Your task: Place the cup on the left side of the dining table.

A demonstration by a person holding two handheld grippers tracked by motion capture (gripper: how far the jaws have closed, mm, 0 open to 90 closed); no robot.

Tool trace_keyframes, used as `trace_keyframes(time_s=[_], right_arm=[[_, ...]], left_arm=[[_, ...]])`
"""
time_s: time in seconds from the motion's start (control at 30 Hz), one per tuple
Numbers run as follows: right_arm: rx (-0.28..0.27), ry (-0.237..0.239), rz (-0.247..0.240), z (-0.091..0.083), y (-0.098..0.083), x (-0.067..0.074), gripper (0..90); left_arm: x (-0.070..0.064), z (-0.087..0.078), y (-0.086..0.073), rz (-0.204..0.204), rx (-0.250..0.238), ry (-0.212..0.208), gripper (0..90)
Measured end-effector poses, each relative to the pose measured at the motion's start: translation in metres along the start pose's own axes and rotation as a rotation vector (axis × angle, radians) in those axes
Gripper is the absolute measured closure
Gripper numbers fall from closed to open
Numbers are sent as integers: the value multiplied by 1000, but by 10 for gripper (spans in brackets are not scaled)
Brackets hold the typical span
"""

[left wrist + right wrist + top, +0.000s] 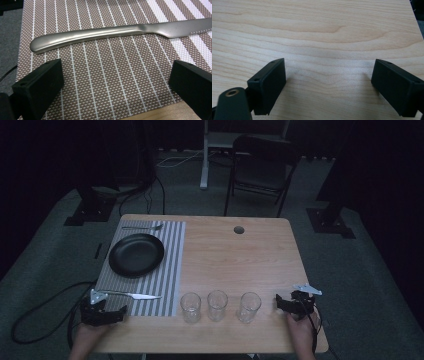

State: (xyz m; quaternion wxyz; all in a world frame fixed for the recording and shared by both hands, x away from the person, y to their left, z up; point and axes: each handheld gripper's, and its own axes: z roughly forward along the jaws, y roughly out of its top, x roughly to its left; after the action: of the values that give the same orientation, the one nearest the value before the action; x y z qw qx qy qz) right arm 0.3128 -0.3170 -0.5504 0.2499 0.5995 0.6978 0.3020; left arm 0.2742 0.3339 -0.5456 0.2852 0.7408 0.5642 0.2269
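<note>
Your left gripper (115, 82) wide open just short of the knife (120, 33), your right gripper (328, 85) open over bare table (324, 30).

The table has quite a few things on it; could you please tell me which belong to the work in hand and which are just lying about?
In hand:
- knife, just ahead of the open left gripper
- striped placemat under it

Lying about:
- black plate
- fork
- three glasses
- right gripper, open over bare table
- chair
</note>
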Motion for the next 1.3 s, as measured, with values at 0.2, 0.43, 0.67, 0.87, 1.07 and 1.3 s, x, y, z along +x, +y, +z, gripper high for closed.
trace_keyframes(time_s=[0.2, 0.43, 0.67, 0.87, 1.07, 1.3], right_arm=[[0, 0, 0, 0, 0, 0, 119], [0, 0, 0, 0, 0, 0, 119], [0, 0, 0, 0, 0, 0, 119], [0, 0, 0, 0, 0, 0, 120], [0, 0, 0, 0, 0, 0, 119], [0, 0, 0, 0, 0, 0, 120]], left_arm=[[0, 0, 0, 3, -1, -4, 3], [1, 0, 0, 7, -3, -7, 7], [2, -2, -1, 26, -6, -14, 12], [-3, -4, -2, 75, -26, -12, 12], [-5, -4, 0, 82, -12, -42, 12], [-14, -5, 1, 105, -11, -92, 12]])
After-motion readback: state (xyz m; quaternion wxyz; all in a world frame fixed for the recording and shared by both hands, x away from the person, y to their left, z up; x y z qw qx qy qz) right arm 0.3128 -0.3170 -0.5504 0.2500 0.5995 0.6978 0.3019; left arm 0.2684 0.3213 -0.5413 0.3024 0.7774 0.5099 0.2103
